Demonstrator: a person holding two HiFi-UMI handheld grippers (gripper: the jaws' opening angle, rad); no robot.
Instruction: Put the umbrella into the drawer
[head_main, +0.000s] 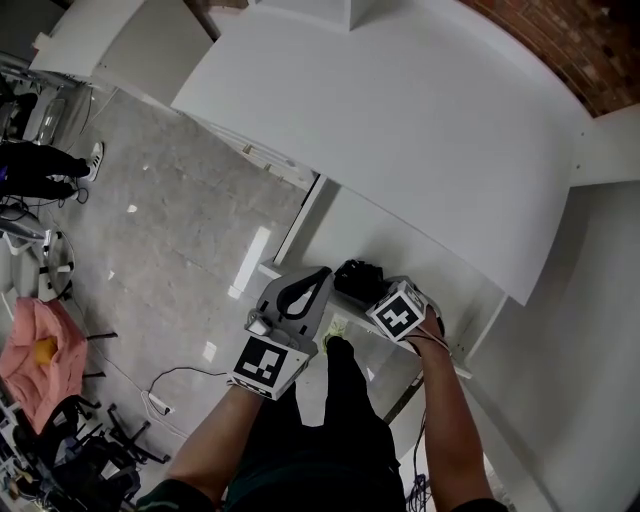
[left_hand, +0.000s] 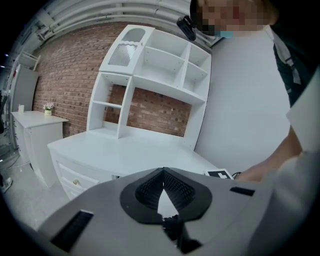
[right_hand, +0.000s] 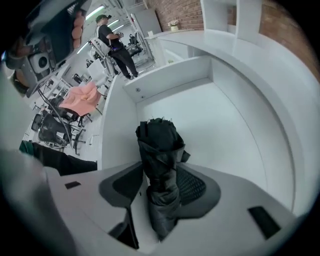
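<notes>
- Right gripper (right_hand: 162, 169): jaws clamped on the folded black umbrella (right_hand: 157, 137), pointing steeply down.
- Umbrella position: nearly upright over the open drawer (right_hand: 215, 125) under the white desk (head_main: 400, 130). Whether its lower end touches the drawer floor cannot be told.
- Left gripper (left_hand: 163, 175): jaws closed together, nothing between them, held left of the drawer.
- Hazard: if released upright, the umbrella would likely topple against a wall or project above the rim and block closing. Loose fabric may snag a pad.
- Markings: black-and-white square markers (head_main: 262, 362) on the gripper cubes only; no brand or text legible.
</notes>
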